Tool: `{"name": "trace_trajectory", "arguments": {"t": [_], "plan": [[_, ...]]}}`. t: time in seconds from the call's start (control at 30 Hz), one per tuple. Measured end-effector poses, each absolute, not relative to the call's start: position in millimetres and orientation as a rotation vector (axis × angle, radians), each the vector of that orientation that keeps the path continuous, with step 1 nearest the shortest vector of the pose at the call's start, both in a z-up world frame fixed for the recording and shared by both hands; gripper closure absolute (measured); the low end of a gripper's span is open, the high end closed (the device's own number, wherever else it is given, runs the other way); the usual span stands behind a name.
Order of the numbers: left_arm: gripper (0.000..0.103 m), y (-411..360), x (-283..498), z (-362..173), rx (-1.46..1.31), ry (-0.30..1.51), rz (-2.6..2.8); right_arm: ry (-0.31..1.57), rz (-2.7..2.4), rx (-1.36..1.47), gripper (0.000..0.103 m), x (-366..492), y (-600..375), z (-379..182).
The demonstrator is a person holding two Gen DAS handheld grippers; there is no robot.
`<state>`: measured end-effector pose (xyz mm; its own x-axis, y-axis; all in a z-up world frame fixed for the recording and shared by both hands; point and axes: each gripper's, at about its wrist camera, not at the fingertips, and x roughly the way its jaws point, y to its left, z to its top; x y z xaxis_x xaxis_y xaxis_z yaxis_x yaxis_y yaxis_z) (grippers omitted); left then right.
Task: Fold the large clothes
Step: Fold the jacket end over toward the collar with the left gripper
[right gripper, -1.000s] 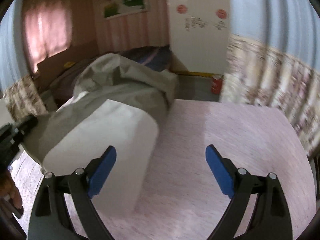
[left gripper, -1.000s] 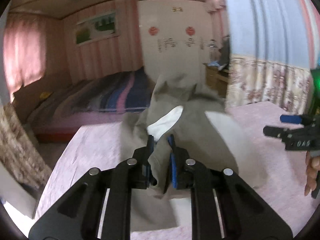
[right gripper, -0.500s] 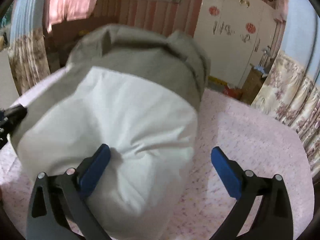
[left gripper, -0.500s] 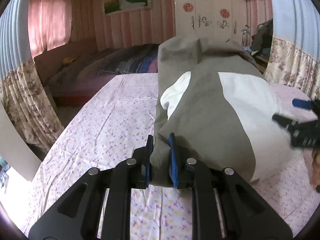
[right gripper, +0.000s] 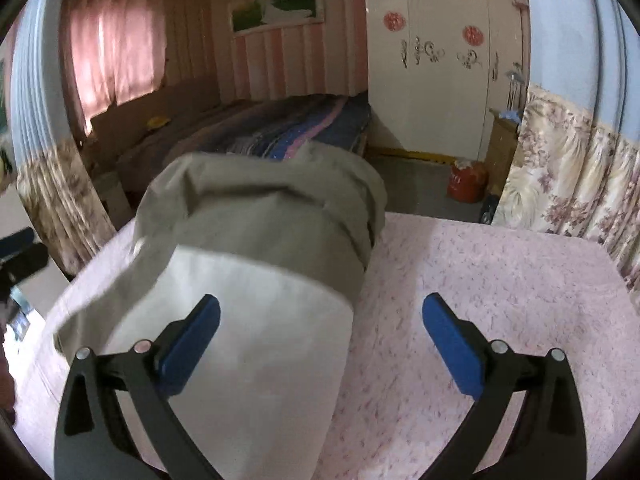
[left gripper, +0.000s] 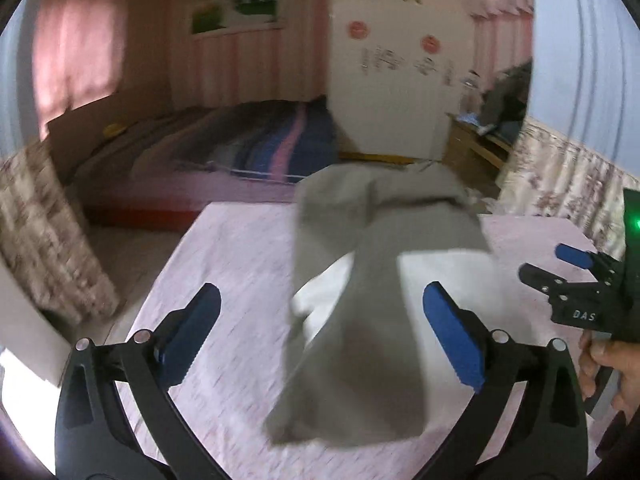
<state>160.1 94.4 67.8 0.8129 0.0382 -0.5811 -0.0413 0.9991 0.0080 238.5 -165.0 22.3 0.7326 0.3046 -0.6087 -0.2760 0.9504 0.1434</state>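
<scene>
A grey and white garment lies folded lengthwise on the pink flowered table cover. My left gripper is open and empty, with the garment's near end between and below its fingers. My right gripper is open and empty above the garment's white part, and it also shows in the left wrist view at the far right. The garment's grey far end is bunched near the table's far edge.
A bed with a striped blanket stands beyond the table. A white wardrobe is at the back, with a red container on the floor. Flowered curtains hang on the right. A bare stretch of table cover lies right of the garment.
My left gripper has opened and let go of the garment, which now rests on the table. The right gripper stayed open.
</scene>
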Motion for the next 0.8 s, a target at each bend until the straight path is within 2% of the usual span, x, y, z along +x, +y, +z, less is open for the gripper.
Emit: {"name": "trace_trajectory", "arguments": {"t": [0.13,0.27,0.43,0.63,0.8], "plan": [[0.003,66,217,67,-0.026,0.669,-0.038,0.761,0.353,0.179,0.002,265,-170,11],[0.003,49,251,28,-0.011,0.731,-0.001,0.837,0.348,0.260,0.002,292,-166,-22],[0.003,40,247,-29,0.059,0.746,0.025,0.826,0.269,0.200,0.003,334,-160,-43],[0.003,31,228,-46,0.133,0.662,0.045,0.781,0.180,0.097,0.002,400,-151,-43],[0.003,54,234,-53,0.010,0.717,0.023,0.774,0.238,-0.023,0.002,433,-121,-48]]}}
